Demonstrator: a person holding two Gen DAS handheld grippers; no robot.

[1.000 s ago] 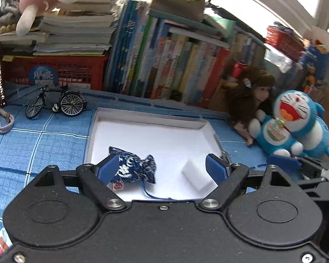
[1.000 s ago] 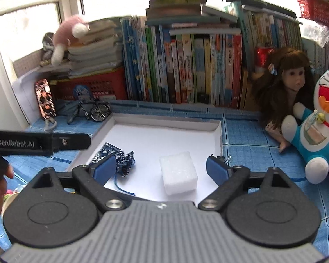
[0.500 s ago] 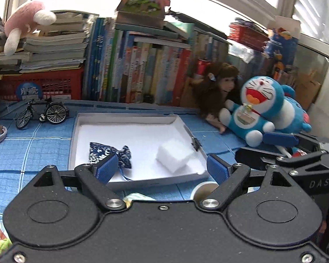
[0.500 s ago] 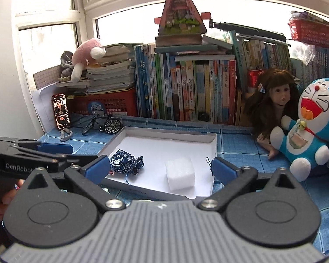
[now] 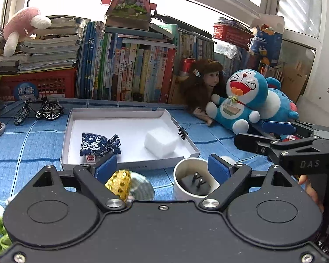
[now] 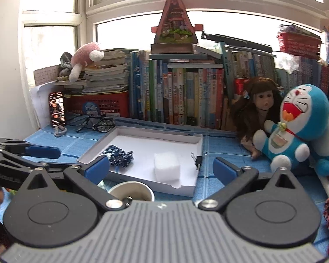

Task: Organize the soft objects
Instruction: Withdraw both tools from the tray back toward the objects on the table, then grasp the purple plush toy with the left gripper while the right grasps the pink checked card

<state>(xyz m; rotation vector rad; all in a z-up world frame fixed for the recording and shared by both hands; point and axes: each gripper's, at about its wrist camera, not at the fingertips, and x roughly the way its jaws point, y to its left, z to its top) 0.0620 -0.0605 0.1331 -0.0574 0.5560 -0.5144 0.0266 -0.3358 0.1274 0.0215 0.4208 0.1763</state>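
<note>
White shallow cardboard tray (image 5: pixel 129 121) on blue checked table (image 5: pixel 33 135) held navy floral fabric pouch (image 5: pixel 99 143) and white foam block (image 5: pixel 161 142) | left claw (image 5: pixel 158 166) and right claw (image 6: pixel 161 167) jaws apart, empty, just been opening | gold mesh pouch (image 5: pixel 119 183) lay near table edge | advice: close gently around its middle.

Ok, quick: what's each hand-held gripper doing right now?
Left hand-held gripper: open, holding nothing, jaws just widened.
Right hand-held gripper: open, holding nothing.
</note>
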